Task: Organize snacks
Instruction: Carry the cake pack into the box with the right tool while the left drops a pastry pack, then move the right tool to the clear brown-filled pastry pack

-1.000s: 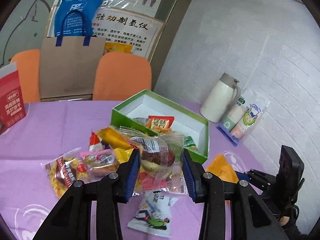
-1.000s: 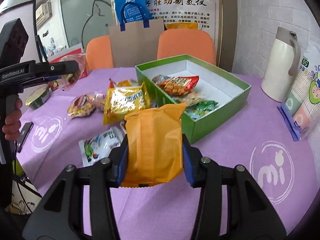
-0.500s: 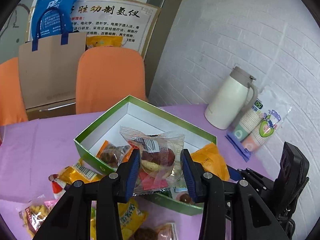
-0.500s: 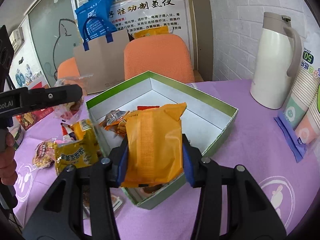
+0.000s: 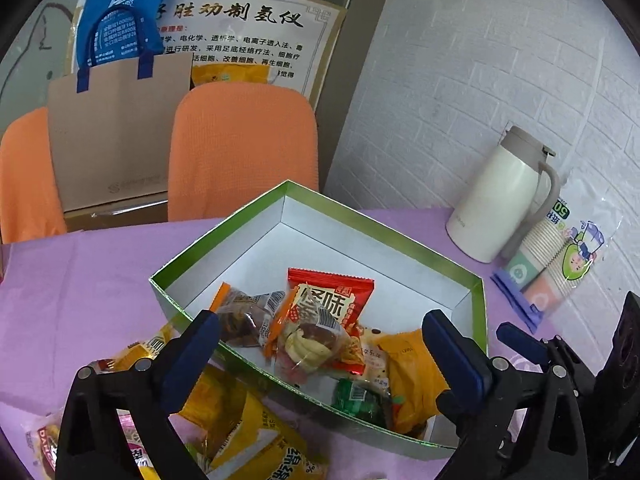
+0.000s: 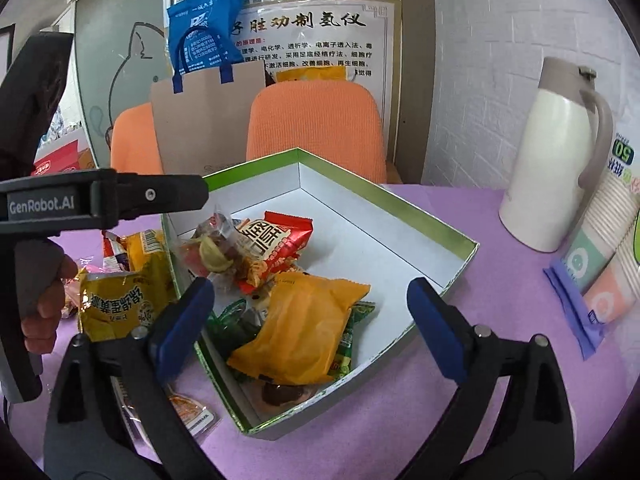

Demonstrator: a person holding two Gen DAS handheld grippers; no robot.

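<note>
left gripper wide, empty | right gripper wide, empty | crinkly orange packet in green cardboard box

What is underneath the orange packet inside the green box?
The orange packet rests on green-wrapped snacks in the green box; a dark brown snack shows at its near edge. Anything directly beneath its middle is covered.

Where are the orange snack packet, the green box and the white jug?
orange snack packet (image 6: 304, 328), right wrist view, middle of its wrapper.
green box (image 6: 424, 216), right wrist view, far right rim.
white jug (image 6: 548, 168), right wrist view, middle of its body.
</note>
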